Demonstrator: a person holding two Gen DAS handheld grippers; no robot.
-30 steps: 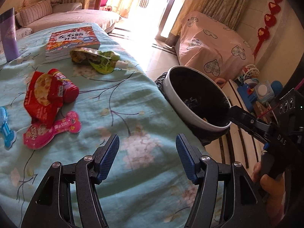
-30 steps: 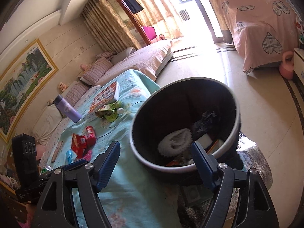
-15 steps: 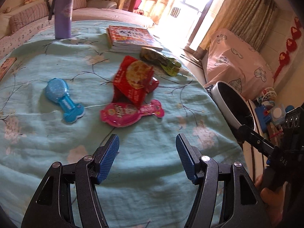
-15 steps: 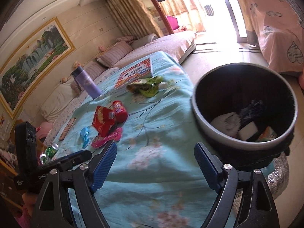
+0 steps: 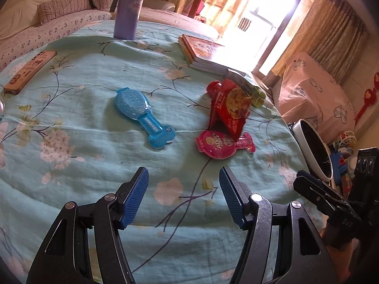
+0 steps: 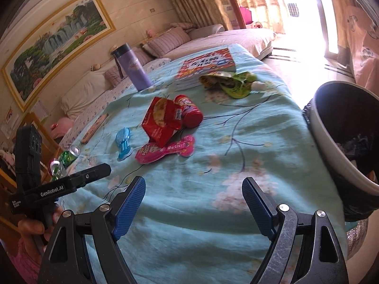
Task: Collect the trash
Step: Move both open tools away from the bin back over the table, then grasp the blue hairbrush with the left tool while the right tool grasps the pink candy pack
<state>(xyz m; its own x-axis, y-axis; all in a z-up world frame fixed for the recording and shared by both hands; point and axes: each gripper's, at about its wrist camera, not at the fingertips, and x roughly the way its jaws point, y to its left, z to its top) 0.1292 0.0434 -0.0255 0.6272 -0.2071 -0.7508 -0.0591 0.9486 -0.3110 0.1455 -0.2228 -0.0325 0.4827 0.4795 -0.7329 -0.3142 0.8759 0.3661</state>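
Two grippers out over the teal flowered cloth (image 5: 94, 184), both empty. Left gripper (image 5: 183, 196) has its jaws parted with only cloth between the blue pads. Right gripper (image 6: 193, 204) stands wider, jaws spread, nothing between them either.

Trash ahead of the left gripper: pink pouch (image 5: 222, 144) lies flat just beyond the right pad, slightly to the right, clear of the fingertips. Red snack bag (image 5: 231, 107) sits crumpled right behind it, its lower corner overlapping the pouch. Green wrapper (image 5: 257, 95) pokes out past the red bag, further right. Blue blister pack (image 5: 142, 116) lies ahead and a little left, apart from the pink pouch.

From the right gripper, the same cluster lies ahead and left of centre: pink pouch (image 6: 165, 152) nearest, red snack bag (image 6: 163, 118) behind it with a red canister (image 6: 190, 112) lying against its right side, blue blister pack (image 6: 123, 142) to the left. Green wrapper (image 6: 228, 82) is farther off, beside the book stack (image 6: 208, 65).

Bin (image 6: 331, 142), white-rimmed with a dark liner, stands off the cloth's edge to the right of the right gripper, scraps inside.

Purple bottle (image 5: 129, 7) upright at the far side. Two drink cans (image 6: 64, 162) at far left.
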